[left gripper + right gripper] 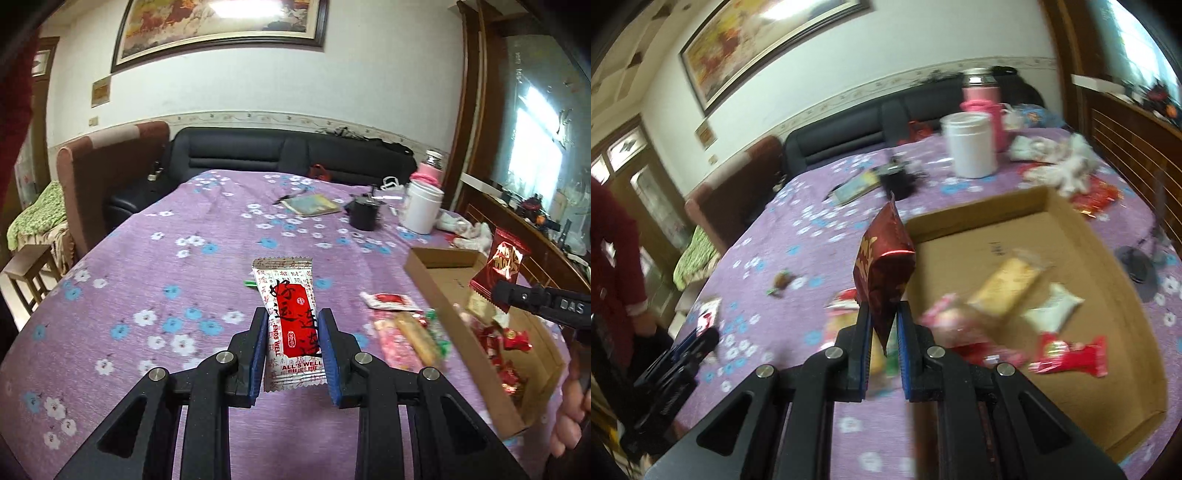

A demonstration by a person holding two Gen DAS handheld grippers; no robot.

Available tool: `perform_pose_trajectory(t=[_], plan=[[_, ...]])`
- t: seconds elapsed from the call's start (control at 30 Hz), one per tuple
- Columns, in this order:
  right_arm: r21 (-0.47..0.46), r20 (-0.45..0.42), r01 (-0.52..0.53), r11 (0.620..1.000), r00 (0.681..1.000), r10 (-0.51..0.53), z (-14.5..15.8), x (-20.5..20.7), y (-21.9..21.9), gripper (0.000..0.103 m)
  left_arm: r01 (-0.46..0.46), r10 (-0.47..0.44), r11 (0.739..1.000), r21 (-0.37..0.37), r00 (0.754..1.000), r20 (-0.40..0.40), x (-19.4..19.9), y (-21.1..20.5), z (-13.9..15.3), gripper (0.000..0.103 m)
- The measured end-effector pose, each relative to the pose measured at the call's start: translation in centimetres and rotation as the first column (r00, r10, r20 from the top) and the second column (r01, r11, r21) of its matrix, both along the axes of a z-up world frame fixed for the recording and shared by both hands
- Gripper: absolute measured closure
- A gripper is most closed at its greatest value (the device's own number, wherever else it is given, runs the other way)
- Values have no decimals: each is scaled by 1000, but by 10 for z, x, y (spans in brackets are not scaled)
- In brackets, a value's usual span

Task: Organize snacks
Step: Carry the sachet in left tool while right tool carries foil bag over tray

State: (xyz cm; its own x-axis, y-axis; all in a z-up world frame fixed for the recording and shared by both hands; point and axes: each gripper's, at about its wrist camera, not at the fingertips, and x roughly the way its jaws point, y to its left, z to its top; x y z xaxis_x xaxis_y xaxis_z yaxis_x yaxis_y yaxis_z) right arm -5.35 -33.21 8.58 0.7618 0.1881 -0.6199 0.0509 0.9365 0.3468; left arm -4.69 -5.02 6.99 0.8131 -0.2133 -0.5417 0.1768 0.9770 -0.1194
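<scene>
The right gripper (pixel 884 328) pinches a dark red snack packet (pixel 882 273) by its lower corner, just left of the cardboard box (pixel 1108 295), and should carry it over the rim before letting go, while the left gripper (pixel 293 350) clamps a white-and-red packet (pixel 291 321).

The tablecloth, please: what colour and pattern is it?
Purple tablecloth with white and blue flowers, clearest in the left wrist view.

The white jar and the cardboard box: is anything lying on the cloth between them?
In the right wrist view, only bare flowered cloth shows between the white jar and the cardboard box; the crumpled white wrappers lie off to the side.
</scene>
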Motion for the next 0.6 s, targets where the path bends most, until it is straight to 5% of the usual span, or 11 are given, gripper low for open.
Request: perform_pose_trajectory(t=[0.27, 0.6], plan=[[57, -33, 179, 982, 984, -178, -8, -3, -78, 91, 154, -154, 988, -1, 988, -8, -6, -72, 22, 75], [99, -159, 201, 975, 970, -184, -36, 9, -101, 91, 385, -390, 921, -56, 912, -132, -11, -193, 3, 75]])
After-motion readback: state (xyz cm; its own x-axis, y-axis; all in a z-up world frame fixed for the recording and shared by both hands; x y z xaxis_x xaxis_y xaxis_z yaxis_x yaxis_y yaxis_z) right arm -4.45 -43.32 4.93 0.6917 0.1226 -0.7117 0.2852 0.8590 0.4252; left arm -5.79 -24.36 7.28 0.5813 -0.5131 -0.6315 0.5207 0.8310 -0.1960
